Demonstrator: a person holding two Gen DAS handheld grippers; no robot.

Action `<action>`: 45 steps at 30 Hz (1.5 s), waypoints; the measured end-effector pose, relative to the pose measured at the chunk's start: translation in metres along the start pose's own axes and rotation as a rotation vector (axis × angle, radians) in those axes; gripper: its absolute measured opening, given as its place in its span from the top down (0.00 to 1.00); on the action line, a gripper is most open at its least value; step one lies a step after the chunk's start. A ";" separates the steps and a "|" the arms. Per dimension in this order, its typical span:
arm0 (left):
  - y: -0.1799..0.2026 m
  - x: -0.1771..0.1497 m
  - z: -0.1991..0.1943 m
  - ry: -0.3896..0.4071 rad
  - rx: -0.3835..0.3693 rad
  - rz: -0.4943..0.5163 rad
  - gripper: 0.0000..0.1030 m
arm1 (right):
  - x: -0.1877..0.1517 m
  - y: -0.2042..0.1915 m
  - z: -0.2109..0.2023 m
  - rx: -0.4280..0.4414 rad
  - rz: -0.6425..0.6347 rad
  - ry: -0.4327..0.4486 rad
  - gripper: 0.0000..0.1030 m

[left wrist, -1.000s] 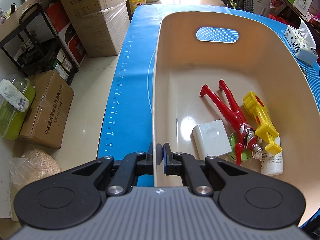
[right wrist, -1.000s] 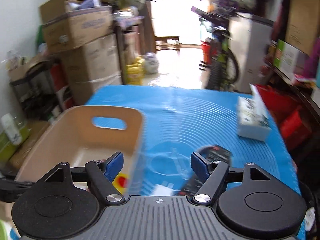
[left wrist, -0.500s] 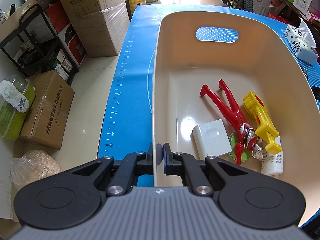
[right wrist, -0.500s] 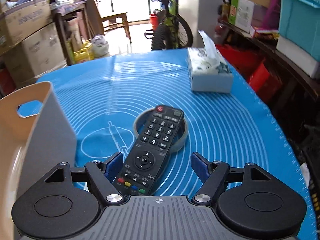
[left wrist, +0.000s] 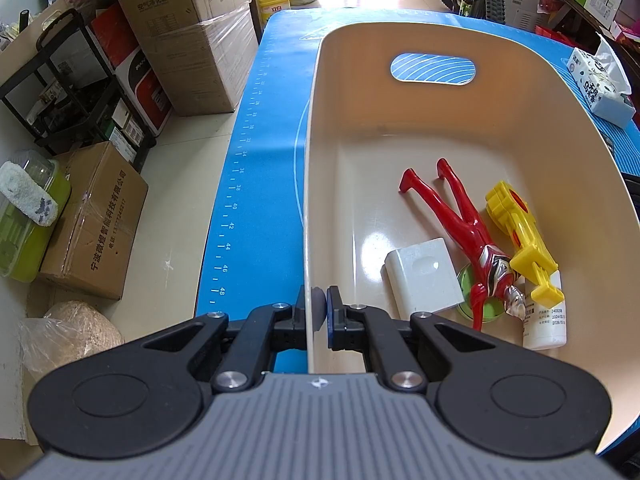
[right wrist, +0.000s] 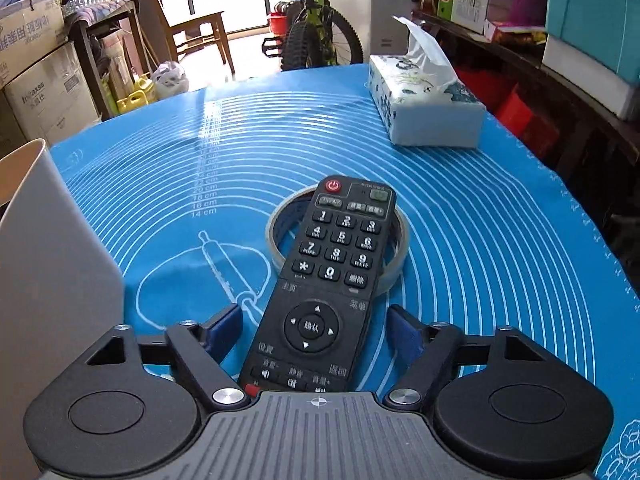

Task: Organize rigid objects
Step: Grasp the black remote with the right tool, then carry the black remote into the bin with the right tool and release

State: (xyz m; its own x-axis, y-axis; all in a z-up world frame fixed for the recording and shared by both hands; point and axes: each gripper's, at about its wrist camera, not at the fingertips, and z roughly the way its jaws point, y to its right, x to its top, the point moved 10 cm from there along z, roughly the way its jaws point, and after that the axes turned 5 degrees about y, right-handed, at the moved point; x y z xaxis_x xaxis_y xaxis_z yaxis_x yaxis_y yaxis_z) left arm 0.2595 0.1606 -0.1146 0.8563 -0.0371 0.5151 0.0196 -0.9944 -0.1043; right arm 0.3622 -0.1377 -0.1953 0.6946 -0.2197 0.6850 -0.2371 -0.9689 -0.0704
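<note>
Left gripper (left wrist: 318,312): I see its jaws clamped together on the near left wall of the beige plastic basket (left wrist: 500,92), one pad inside the wall and one outside.
Right gripper (right wrist: 316,330): my view shows the jaws apart, straddling the lower half of the black remote control (right wrist: 324,292); they have just been closing in, but a gap is visible between each blue pad and the remote's sides, so I read no grip.
Remote control: it lies buttons up on the blue silicone mat (right wrist: 500,240), its top end with the red power button propped on a roll of clear tape (right wrist: 276,232), its bottom end running under the gripper body.
Tape roll: flat on the mat, partly covered by the remote.
Basket contents: a red and silver action figure (left wrist: 464,232) lies on the floor of the basket, a yellow toy gun (left wrist: 520,236) just beside it on the right, a white box-shaped object (left wrist: 424,276) on its left, a green disc (left wrist: 466,280) under the figure's upper body, and a white bottle (left wrist: 546,324) at the near end below the gun.
Basket position: on the mat; in the right wrist view I see its wall at the left, near the remote but apart from it.
Tissue box (right wrist: 420,112): on the mat's far right part, well apart from the remote.
</note>
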 end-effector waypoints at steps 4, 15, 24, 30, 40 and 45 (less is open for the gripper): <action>0.000 0.000 0.000 0.000 0.001 0.000 0.92 | 0.001 0.006 -0.003 0.024 0.009 0.013 0.44; 0.000 0.000 0.000 0.000 0.001 0.000 0.91 | 0.003 0.033 -0.029 0.029 0.007 0.077 0.48; 0.000 0.000 0.000 0.000 0.003 0.002 0.91 | 0.016 0.030 -0.060 0.091 0.008 0.126 0.48; -0.001 0.000 0.000 0.000 0.004 0.002 0.91 | 0.033 0.014 -0.094 0.172 -0.013 0.173 0.48; -0.002 -0.001 -0.001 -0.002 0.003 0.000 0.91 | 0.051 -0.055 -0.162 0.349 -0.120 0.237 0.48; -0.002 -0.001 -0.001 -0.002 0.002 0.001 0.91 | 0.034 -0.104 -0.175 0.426 -0.200 0.203 0.48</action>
State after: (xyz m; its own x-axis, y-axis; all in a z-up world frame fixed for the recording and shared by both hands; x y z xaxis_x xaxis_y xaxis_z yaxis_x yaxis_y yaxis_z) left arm 0.2578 0.1622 -0.1142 0.8573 -0.0380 0.5135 0.0199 -0.9941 -0.1069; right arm 0.2916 -0.0250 -0.0380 0.5424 -0.0403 0.8391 0.2143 -0.9592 -0.1846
